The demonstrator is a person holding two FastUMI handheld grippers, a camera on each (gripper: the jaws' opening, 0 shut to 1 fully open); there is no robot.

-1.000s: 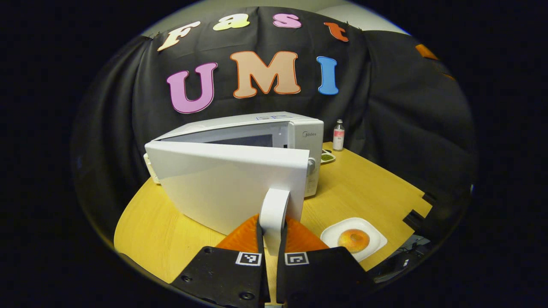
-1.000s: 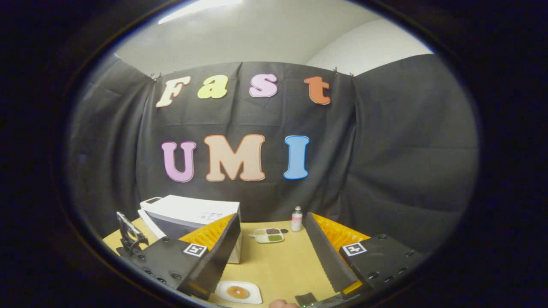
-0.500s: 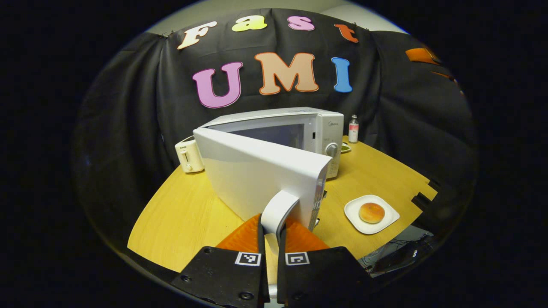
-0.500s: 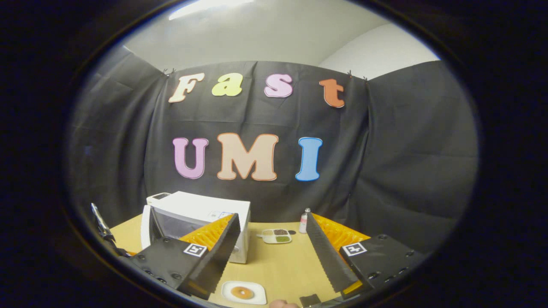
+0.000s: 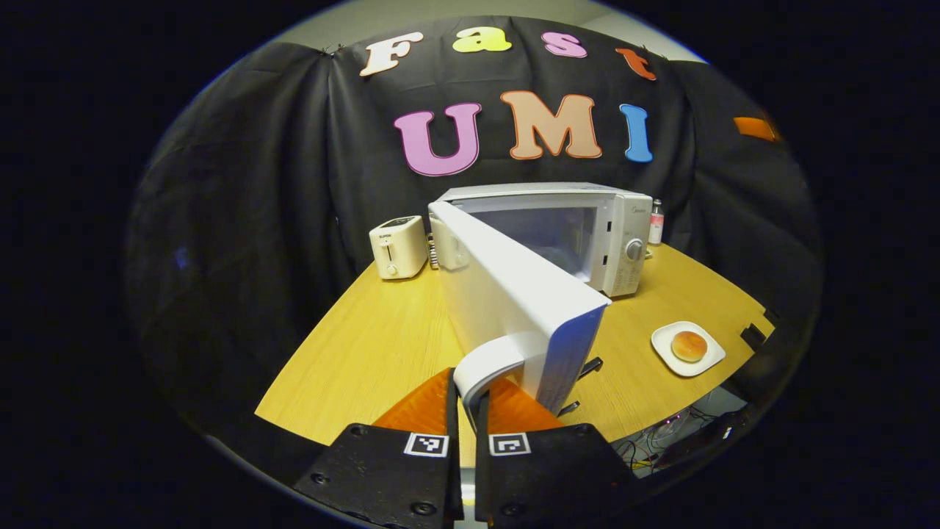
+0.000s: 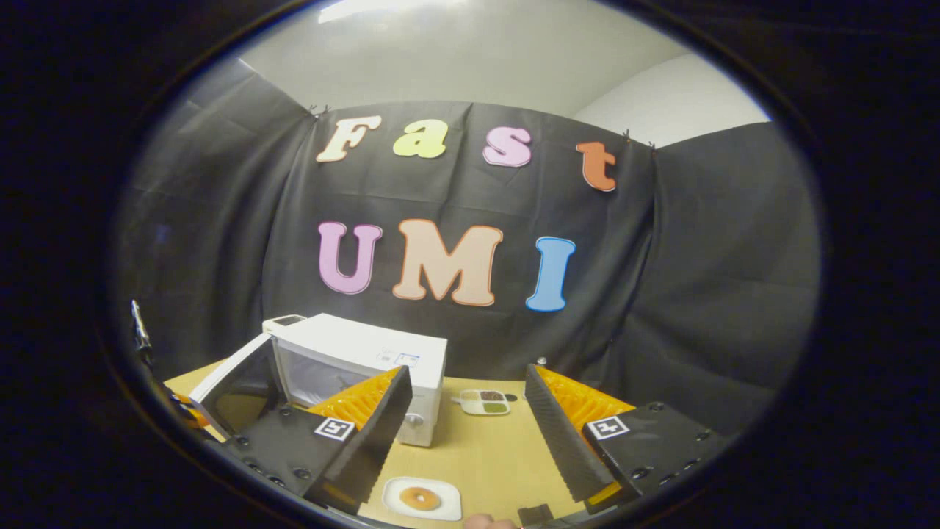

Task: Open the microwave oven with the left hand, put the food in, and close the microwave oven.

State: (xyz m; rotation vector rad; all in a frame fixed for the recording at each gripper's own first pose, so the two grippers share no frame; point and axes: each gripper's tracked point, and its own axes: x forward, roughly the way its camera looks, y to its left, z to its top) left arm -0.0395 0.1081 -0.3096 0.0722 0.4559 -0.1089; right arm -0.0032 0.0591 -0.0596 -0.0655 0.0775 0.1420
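Two tools, one desk. Left tool, nearest in the left gripper view: fingers pressed onto the curved white handle of the door, pinching it from both sides. The door stands swung wide, its free end near the desk's front edge, its hinge end at the oven's left side. Right tool, in the right gripper view: fingers spread wide, holding nothing, hanging over the desk's front edge.

Plate, white and square, near the front right corner of the desk, carrying one round bun; well apart from the door.

Oven, white, toward the back of the desk, cavity open, a dial on its right panel. In the right gripper view the oven partly hides behind the right tool's left finger.

Toaster, pale, at the back left edge, left of the oven.

Bottle, small, at the back right, just beyond the oven.

Tray, small, with compartments, at the back, right of the oven.
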